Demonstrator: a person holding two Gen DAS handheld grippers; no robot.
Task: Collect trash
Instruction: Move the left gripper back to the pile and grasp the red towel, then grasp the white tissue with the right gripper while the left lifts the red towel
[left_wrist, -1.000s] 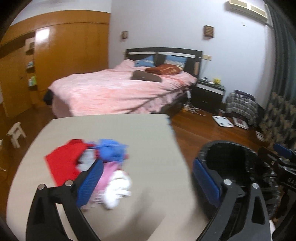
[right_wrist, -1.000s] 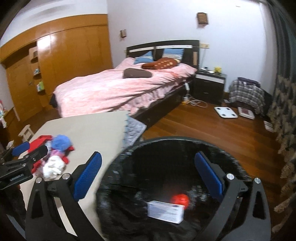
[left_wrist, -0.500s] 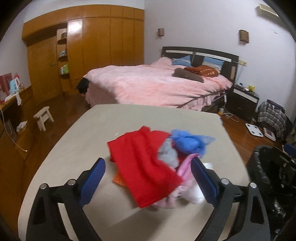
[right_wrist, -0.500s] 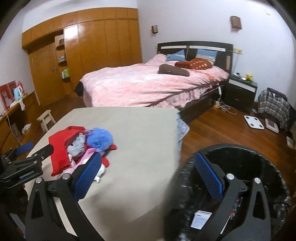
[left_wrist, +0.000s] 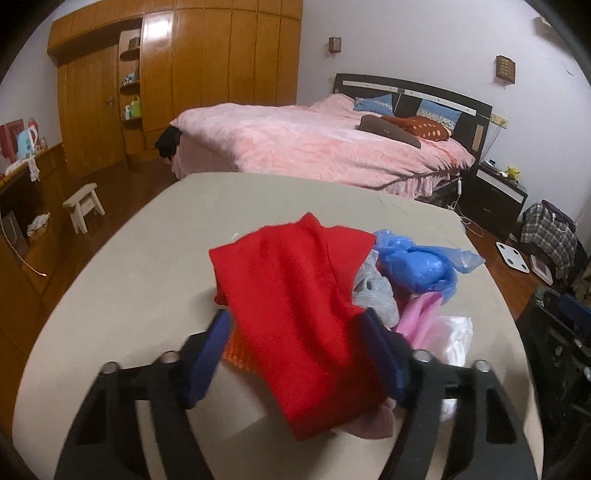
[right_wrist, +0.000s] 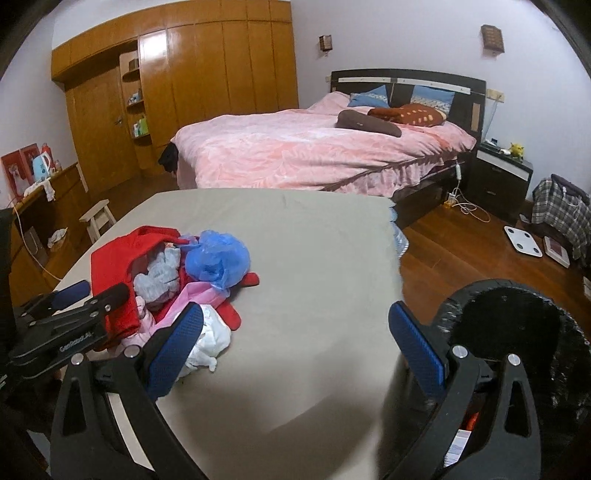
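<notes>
A pile of trash lies on the beige table (left_wrist: 147, 258): a red cloth (left_wrist: 288, 295), a blue plastic bag (left_wrist: 417, 266), a grey rag (left_wrist: 373, 295), pink plastic (left_wrist: 421, 314) and white crumpled plastic (left_wrist: 458, 336). My left gripper (left_wrist: 299, 354) has its jaws around the near end of the red cloth, partly closed, blurred by motion. In the right wrist view the pile (right_wrist: 207, 262) sits at the left with the left gripper (right_wrist: 85, 299) at it. My right gripper (right_wrist: 295, 343) is open and empty above the table's near edge, beside the black bin (right_wrist: 517, 332).
The bin (left_wrist: 554, 332), lined with a black bag, stands on the wooden floor off the table's right edge and holds a white box (right_wrist: 458, 446). A pink bed (right_wrist: 314, 155), a wardrobe (right_wrist: 207, 74), a small white stool (left_wrist: 83, 203) and a nightstand (right_wrist: 502, 177) stand beyond.
My left gripper swung from the bin to the pile and its jaws have narrowed around the red cloth. My right gripper turned left from over the bin toward the table.
</notes>
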